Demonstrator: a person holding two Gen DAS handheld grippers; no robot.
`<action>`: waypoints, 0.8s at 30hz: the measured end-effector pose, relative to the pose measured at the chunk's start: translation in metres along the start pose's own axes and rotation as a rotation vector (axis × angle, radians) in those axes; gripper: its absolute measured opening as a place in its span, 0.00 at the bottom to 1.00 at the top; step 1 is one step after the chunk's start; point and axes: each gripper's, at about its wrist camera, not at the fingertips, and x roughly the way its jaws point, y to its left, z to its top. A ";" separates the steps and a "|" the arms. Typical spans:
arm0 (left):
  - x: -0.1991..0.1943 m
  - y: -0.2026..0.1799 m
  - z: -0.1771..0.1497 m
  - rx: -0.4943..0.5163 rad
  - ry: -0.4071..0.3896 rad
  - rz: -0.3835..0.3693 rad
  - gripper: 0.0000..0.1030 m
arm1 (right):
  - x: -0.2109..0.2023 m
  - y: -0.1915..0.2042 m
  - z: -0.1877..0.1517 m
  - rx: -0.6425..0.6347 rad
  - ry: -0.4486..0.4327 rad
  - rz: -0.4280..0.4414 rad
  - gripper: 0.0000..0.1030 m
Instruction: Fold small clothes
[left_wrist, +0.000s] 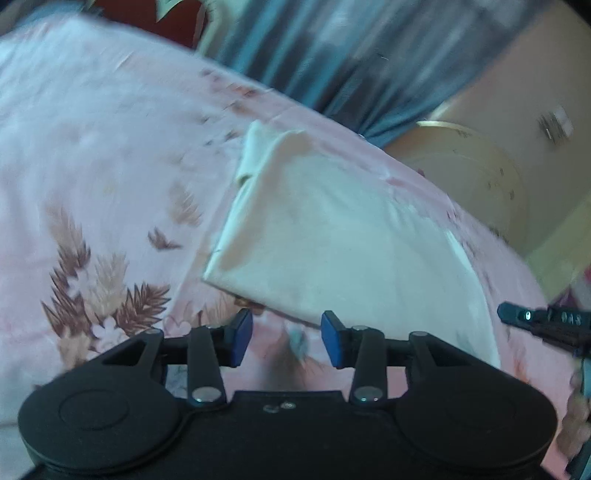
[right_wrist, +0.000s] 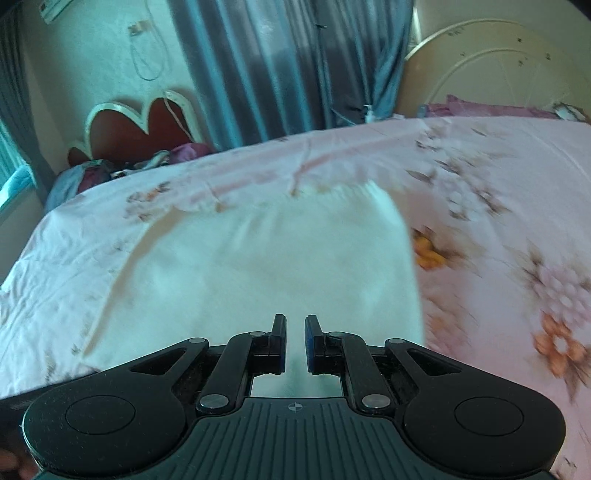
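Note:
A white garment (left_wrist: 351, 240) lies on a pink flowered bedsheet (left_wrist: 92, 147), with its near left corner folded to a sharp point. My left gripper (left_wrist: 287, 334) stands open just short of the garment's near edge. Only bedsheet shows between its blue pads (left_wrist: 243, 332). At the right edge of the left wrist view, my right gripper's finger (left_wrist: 524, 316) reaches the garment's right side. In the right wrist view the same garment (right_wrist: 258, 266) spreads ahead. My right gripper (right_wrist: 295, 343) is shut on its near edge, and white cloth fills the narrow slit between the pads.
Blue curtains (right_wrist: 277, 66) hang behind the bed. A round cream board (right_wrist: 498, 66) leans on the wall at the right. A heart-shaped headboard (right_wrist: 147, 125) and a heap of dark clothes (right_wrist: 110, 170) sit at the far left. The sheet (right_wrist: 498, 177) drops off at the bed's far edge.

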 end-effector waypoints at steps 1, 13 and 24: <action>0.005 0.006 0.002 -0.042 -0.007 -0.016 0.36 | 0.005 0.004 0.004 -0.004 -0.001 0.009 0.09; 0.045 0.034 0.017 -0.309 -0.093 -0.149 0.17 | 0.095 0.029 0.029 0.039 0.068 0.079 0.09; 0.027 0.020 0.011 -0.213 -0.146 -0.092 0.16 | 0.134 0.024 0.021 0.068 0.142 0.054 0.00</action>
